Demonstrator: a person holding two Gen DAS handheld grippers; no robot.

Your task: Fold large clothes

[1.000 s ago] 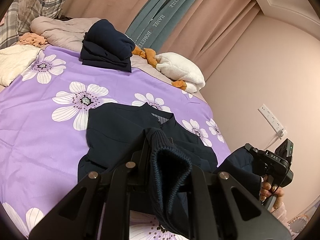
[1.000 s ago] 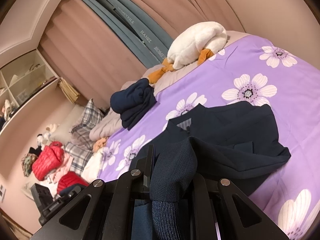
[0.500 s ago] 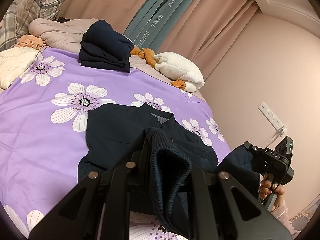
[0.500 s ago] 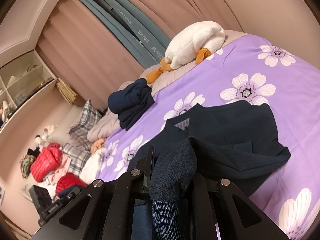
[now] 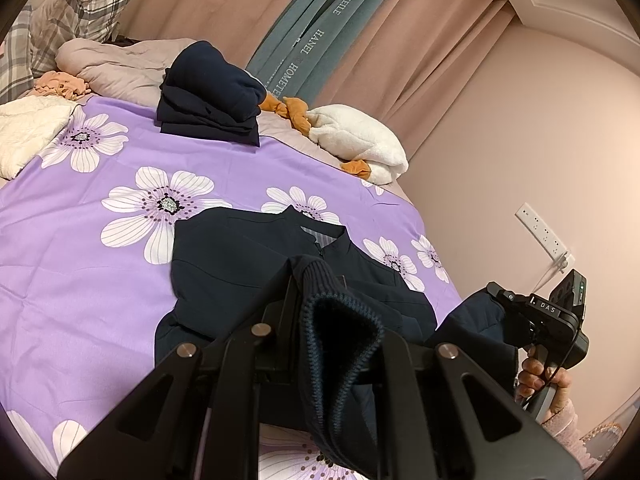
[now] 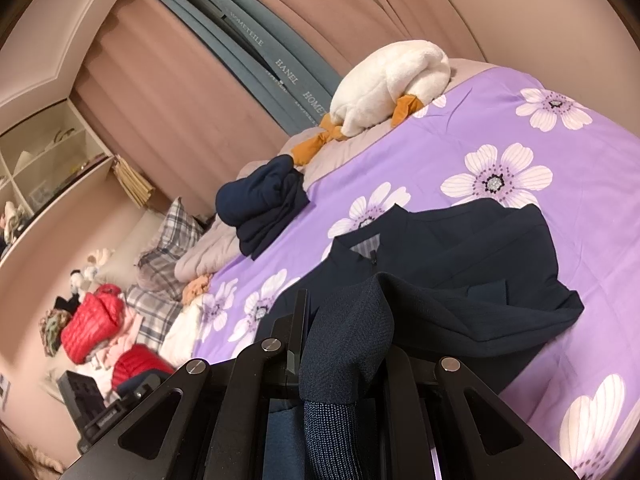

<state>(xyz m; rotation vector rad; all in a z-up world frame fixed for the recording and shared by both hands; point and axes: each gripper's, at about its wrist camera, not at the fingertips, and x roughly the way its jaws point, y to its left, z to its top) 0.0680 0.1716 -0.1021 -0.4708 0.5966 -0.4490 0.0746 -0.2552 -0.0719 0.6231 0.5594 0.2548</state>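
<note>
Little shifts since earlier: both the left gripper (image 5: pixel 340 344) and right gripper (image 6: pixel 344 352) stay clamped on jacket (image 5: pixel 256 256) hem, apparently; collar lies ahead toward the bed's (image 5: pixel 80 264) far edge.

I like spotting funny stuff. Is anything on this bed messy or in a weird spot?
The white plush goose lies flopped at the bed's far edge, neck bent down. The navy jacket isn't flat: both grippers pinch its ribbed hem. The folded navy pile looks tidy.

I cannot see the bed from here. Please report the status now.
Left claw shut on jacket hem. Right claw shut on hem too. Navy jacket lying collar-away on purple sheet. Folding path looks unobstructed.
</note>
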